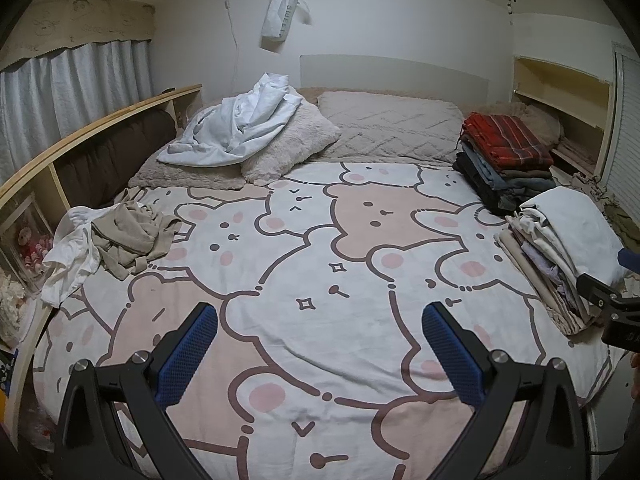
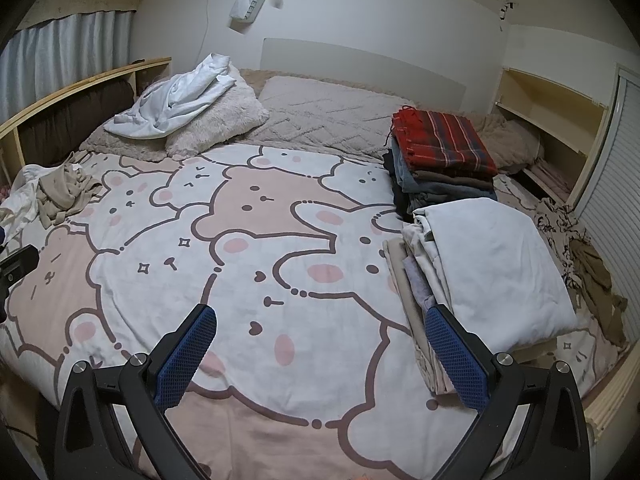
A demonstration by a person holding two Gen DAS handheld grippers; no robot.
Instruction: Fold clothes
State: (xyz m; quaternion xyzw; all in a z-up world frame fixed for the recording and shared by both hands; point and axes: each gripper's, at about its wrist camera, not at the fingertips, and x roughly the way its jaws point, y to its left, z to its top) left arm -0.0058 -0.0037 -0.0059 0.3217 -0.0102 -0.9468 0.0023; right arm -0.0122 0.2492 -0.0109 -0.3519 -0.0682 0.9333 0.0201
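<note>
A crumpled beige garment lies on a crumpled white one at the bed's left edge. A loose white garment lies on the pillows. A folded light stack sits at the right, a darker stack topped by red plaid behind it. My left gripper is open and empty above the bedspread. My right gripper is open and empty, its right finger beside the light stack.
The bear-print bedspread covers the bed. Pillows line the headboard. A wooden shelf rail runs along the left, a cabinet at the right. Dark crumpled cloth lies at the right edge.
</note>
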